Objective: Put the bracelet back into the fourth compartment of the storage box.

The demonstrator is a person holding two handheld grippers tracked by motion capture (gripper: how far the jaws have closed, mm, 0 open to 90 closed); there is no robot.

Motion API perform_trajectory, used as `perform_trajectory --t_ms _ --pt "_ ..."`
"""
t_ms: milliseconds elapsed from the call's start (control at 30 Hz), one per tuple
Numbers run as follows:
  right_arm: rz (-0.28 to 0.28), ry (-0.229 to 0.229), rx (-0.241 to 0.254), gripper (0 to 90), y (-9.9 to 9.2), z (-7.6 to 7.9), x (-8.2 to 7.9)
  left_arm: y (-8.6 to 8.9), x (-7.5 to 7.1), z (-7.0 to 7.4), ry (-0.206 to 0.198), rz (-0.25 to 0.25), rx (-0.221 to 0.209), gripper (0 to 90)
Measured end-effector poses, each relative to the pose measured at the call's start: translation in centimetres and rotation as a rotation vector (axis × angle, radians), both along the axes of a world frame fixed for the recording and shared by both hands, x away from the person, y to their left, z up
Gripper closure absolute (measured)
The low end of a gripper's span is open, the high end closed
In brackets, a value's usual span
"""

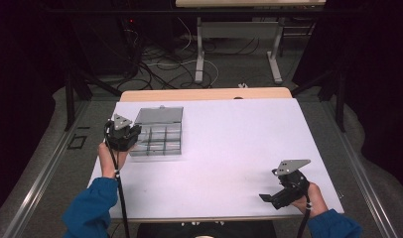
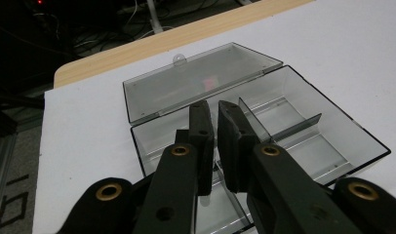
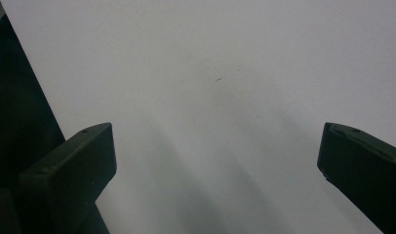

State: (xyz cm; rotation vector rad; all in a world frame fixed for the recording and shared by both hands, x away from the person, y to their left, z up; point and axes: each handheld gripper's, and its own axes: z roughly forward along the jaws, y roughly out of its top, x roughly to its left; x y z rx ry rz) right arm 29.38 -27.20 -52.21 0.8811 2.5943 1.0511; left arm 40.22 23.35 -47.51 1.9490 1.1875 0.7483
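The clear plastic box (image 2: 264,141) lies on the white bench (image 1: 224,148) at its far left, lid (image 2: 196,83) thrown back flat behind it, so the divided compartments stand exposed. They look empty, as far as the pictures tell. The left gripper (image 2: 213,114) hangs over the box's near wall, jaws clenched together with only a thin slit between them and nothing in it. In the high view that gripper (image 1: 132,133) sits at the box's left edge, just over it.

The right gripper (image 3: 215,156) rests well apart at the near right of the bench, its jaws released and wide, bare white surface between them. In the high view it (image 1: 269,198) lies low by the bench's front edge.

Judging by this, the step in hand is work on the open box with the left gripper alone, most likely nudging a wall or a divider, or reaching for the lid to close it. A lid swing would call for getting the closed tips behind the lid's far edge and pushing it over; the box may slide unless steadied.
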Motion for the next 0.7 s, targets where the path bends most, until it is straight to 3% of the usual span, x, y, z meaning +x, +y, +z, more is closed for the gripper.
perform_trajectory --t_ms 167,233,267,700 --pt "0.002 0.018 0.002 0.3 0.06 0.04 -0.10 0.10 -0.03 -0.26 0.004 0.013 -0.009 85.3" --pt "0.008 0.014 0.001 0.3 0.05 0.03 -0.07 0.27 -0.01 -0.27 0.019 0.005 0.012 85.3" --pt "0.009 0.010 -0.003 0.3 0.01 0.03 -0.04 0.17 0.00 -0.40 0.021 0.012 -0.003 85.3" --pt "0.016 0.008 -0.008 0.3 0.14 0.01 0.10 0.68 0.07 -0.91 0.066 0.016 0.029 85.2"
